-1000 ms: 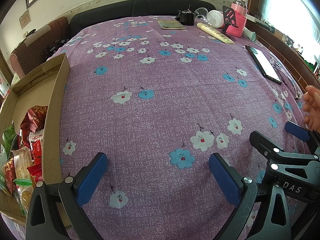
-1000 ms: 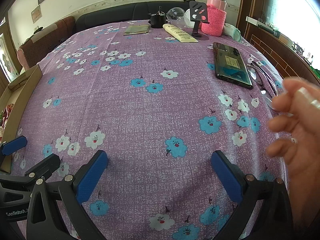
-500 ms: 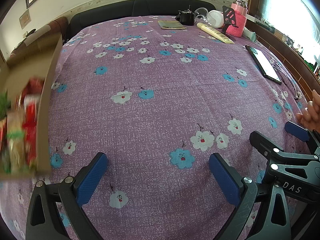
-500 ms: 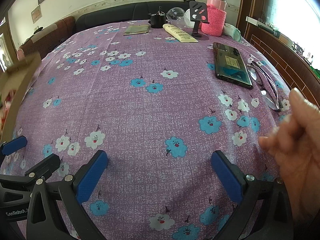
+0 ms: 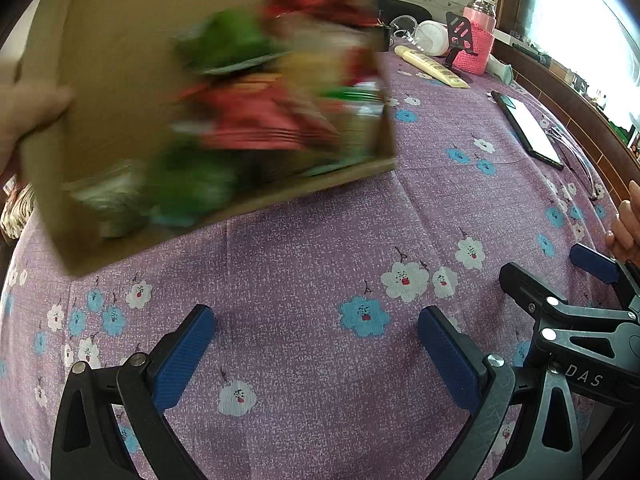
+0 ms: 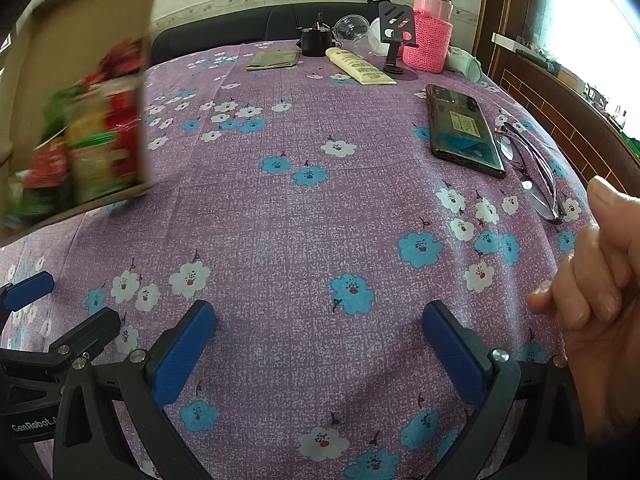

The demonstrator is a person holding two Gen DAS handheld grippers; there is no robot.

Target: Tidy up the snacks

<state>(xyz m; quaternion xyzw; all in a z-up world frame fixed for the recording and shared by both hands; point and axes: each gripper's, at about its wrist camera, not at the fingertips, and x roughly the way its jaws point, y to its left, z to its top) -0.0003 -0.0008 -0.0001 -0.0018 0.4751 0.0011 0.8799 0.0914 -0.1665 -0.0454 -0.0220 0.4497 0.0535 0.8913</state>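
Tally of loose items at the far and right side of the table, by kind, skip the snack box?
Black phone: 1
Eyeglasses: 1
Pale yellow tube: 1
Pink knit-sleeved flask: 1
Black phone stand: 1
Olive flat packet: 1
Total: 6

Matt cardboard box [image 5: 120,40] (snack packets [image 5: 256,120] seemingly glossy)

Cardboard box [image 5: 100,60]: lifted from the left frame edge, now tilted and motion-blurred across the upper left.
Snack packets [image 5: 260,120]: carried inside, blurred.
Hand on box [image 5: 24,116]: newly seen at left edge.
Right-side hand [image 6: 600,272]: fingers now curled.
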